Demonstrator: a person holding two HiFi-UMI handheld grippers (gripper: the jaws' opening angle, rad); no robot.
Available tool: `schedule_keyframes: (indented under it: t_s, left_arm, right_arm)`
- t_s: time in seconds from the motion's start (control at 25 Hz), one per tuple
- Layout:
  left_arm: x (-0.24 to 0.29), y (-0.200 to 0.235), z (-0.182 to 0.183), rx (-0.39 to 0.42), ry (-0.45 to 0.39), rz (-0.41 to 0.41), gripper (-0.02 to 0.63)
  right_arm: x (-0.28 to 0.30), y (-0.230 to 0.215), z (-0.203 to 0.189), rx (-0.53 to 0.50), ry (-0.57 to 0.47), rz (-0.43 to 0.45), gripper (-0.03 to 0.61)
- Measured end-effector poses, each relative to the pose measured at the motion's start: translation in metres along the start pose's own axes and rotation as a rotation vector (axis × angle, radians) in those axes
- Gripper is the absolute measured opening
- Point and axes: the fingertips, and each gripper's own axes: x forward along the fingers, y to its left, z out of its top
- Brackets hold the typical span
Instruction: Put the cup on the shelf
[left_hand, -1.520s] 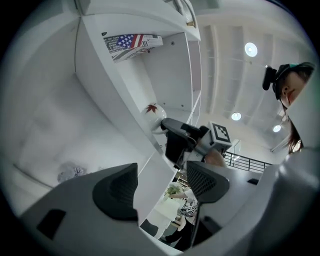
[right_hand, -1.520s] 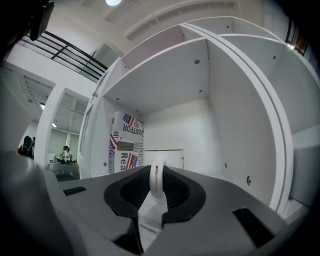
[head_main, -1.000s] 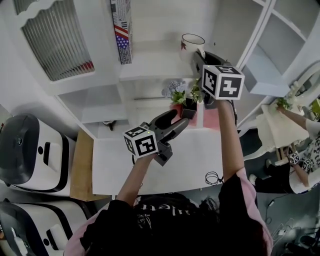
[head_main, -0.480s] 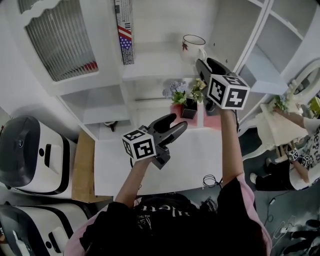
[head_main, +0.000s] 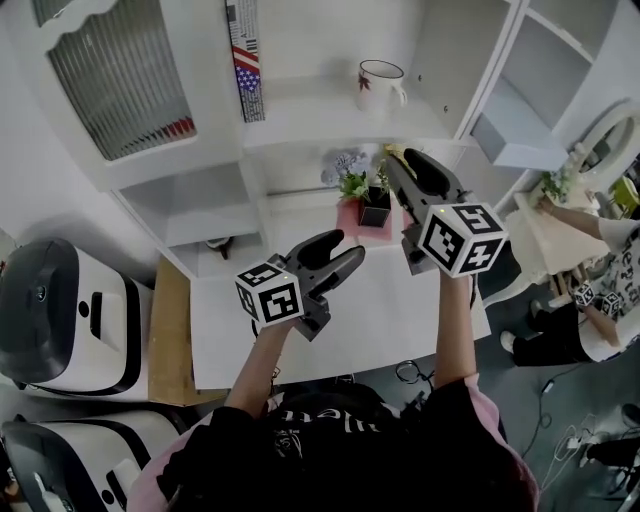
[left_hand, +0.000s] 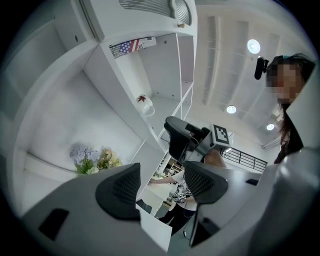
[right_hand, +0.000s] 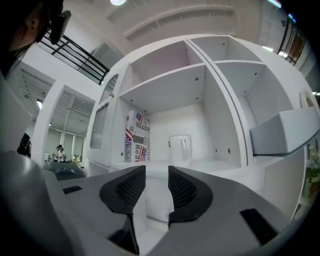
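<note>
The cup (head_main: 380, 85) stands upright on the far shelf (head_main: 300, 128), right of a flag-printed box (head_main: 245, 60). The right gripper (head_main: 408, 162) hangs nearer, its jaws narrowly apart and empty. The left gripper (head_main: 340, 248), nearer left, has wide jaws that have just been closing slightly, with nothing between them.

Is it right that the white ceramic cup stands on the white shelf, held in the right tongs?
Not quite: the white ceramic cup stands on the white shelf, but free; the right gripper view shows the right tongs empty, apart from it.
</note>
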Motion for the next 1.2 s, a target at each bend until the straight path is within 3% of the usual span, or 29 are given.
schedule_keyframes:
  t_s: [0.2,0.4,0.76,1.2]
  left_arm:
    - [-0.027,-0.007,-0.015,0.005,0.043,-0.007,0.287]
    - [-0.067,-0.01,-0.02,-0.013,0.023,0.019,0.272]
    - [-0.143,-0.029,-0.051,-0.057,0.069,0.02,0.244]
    - [-0.202,-0.055,-0.087,-0.038,0.171,0.0,0.175]
  right_arm:
    - [-0.033,0.037,-0.036,0.024,0.019,0.015,0.164]
    - [-0.063,0.077,-0.078,0.062,0.056,0.008,0.163]
    - [-0.112,0.161,-0.139,0.184,0.092,-0.006,0.163]
    - [-0.153,0.24,-0.163,0.212,0.137,0.016,0.163]
